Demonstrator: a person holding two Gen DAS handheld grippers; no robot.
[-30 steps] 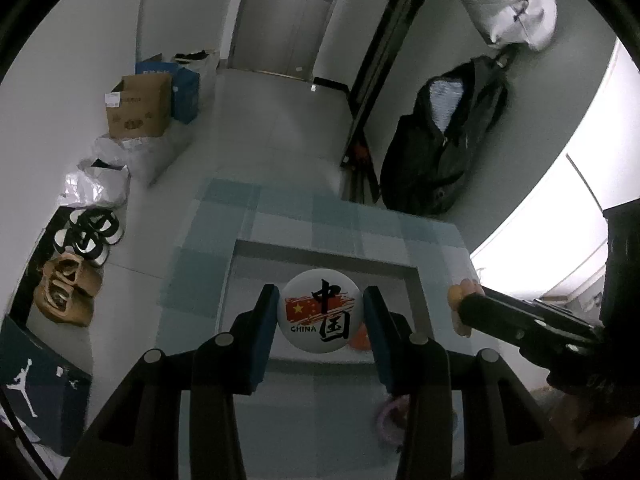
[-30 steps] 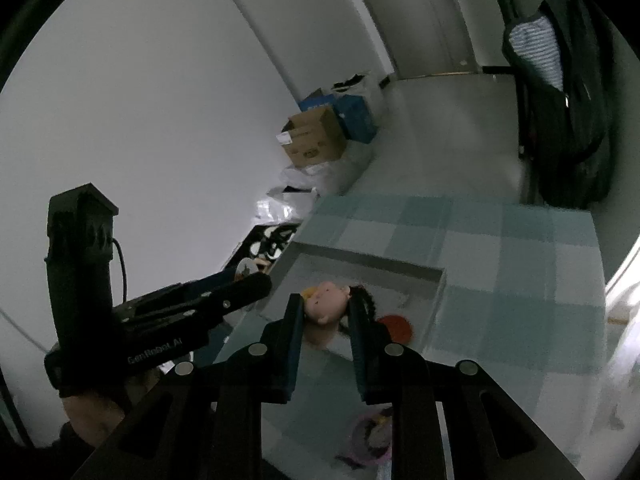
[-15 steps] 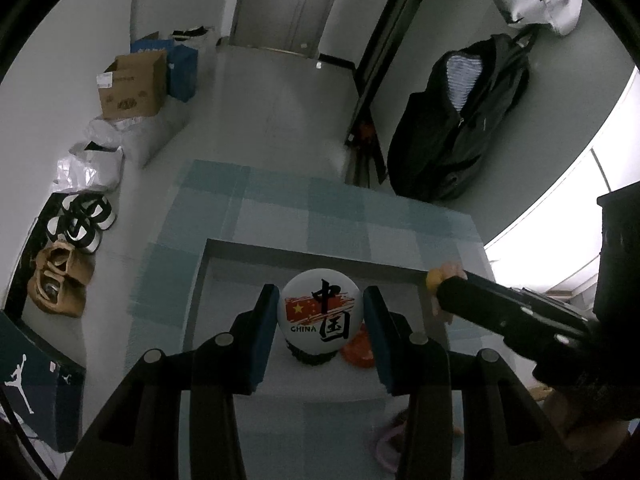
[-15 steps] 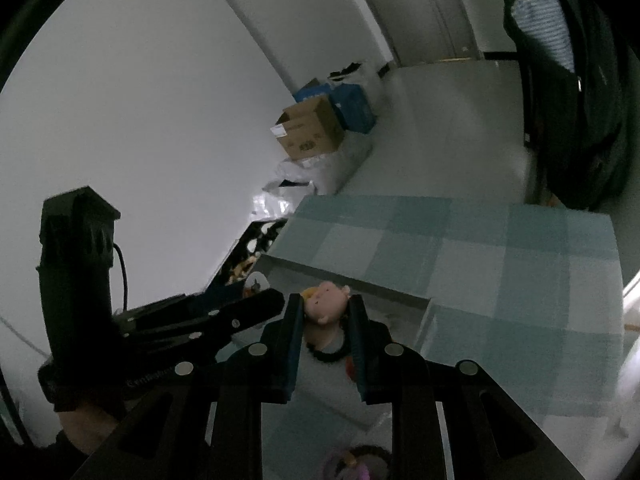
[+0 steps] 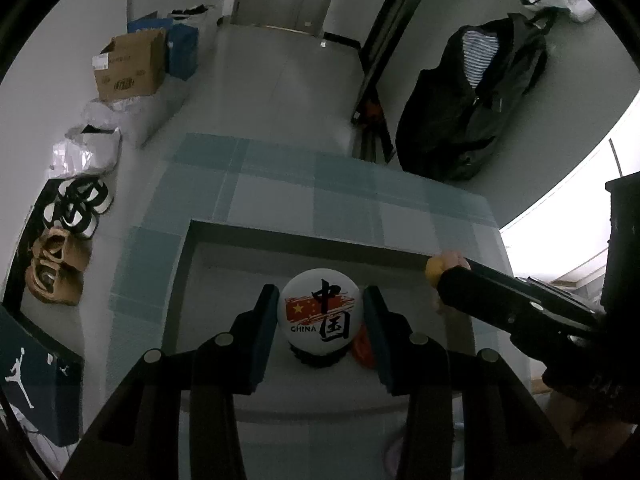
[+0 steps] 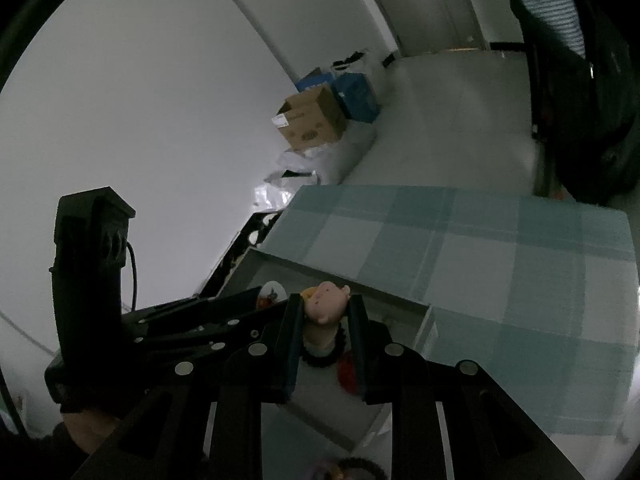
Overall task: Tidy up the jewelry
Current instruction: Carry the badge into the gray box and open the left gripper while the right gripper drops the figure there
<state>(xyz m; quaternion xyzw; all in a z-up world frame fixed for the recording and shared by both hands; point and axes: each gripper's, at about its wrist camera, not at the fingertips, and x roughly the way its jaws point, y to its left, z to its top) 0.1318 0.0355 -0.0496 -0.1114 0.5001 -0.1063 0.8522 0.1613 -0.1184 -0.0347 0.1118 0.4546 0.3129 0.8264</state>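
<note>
My left gripper [image 5: 320, 316] is shut on a round white badge [image 5: 320, 312] with a red flag and "CHINA" lettering, held above the grey tray [image 5: 304, 240]. My right gripper [image 6: 325, 312] is shut on a small doll-head charm [image 6: 325, 307] on a dark hair tie, also over the tray [image 6: 344, 280]. A dark spiky ring [image 6: 320, 356] and a red item [image 6: 347, 372] lie in the tray below. In the left wrist view the right gripper [image 5: 448, 272] comes in from the right with the charm at its tip. The badge also shows in the right wrist view [image 6: 272, 292].
The tray rests on a teal checked tablecloth [image 5: 344, 196]. A pink hair tie [image 5: 394, 450] lies near the table's front edge. On the floor to the left are a cardboard box [image 5: 128, 66], bags and shoes [image 5: 76, 208]. A black jacket [image 5: 468, 92] hangs at right.
Both grippers have moved forward over the tray, each still holding its item. The tray now lies closer and lower in both views.
</note>
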